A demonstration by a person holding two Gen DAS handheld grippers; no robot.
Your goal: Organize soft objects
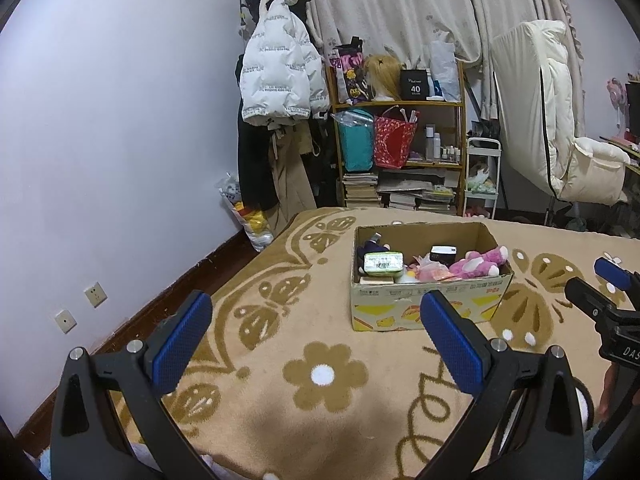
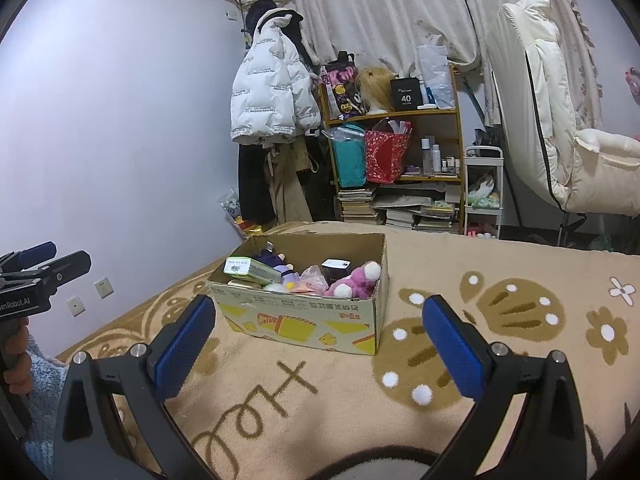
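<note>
A cardboard box (image 1: 428, 304) (image 2: 304, 320) with yellow prints stands on a tan blanket (image 1: 304, 412) (image 2: 328, 392). Inside lie a pink plush toy (image 1: 478, 262) (image 2: 356, 280), a dark purple plush (image 1: 374, 249) (image 2: 276, 262), a green-and-white packet (image 1: 383, 262) (image 2: 252, 270), a small black box (image 1: 443, 253) (image 2: 337, 267) and pink soft bits. My left gripper (image 1: 316, 332) hovers open in front of the box, nothing between its blue pads. My right gripper (image 2: 320, 338) is open too, just short of the box's front wall. Each gripper shows at the other view's edge.
Beyond the bed stand a wooden shelf (image 1: 400, 106) (image 2: 394, 114) with bags, bottles and stacked books, hanging jackets (image 1: 280, 76), a white cart (image 1: 482, 172) and a cream padded chair (image 1: 560, 140) (image 2: 568, 140). The wall (image 1: 112, 120) runs along the bed's left side.
</note>
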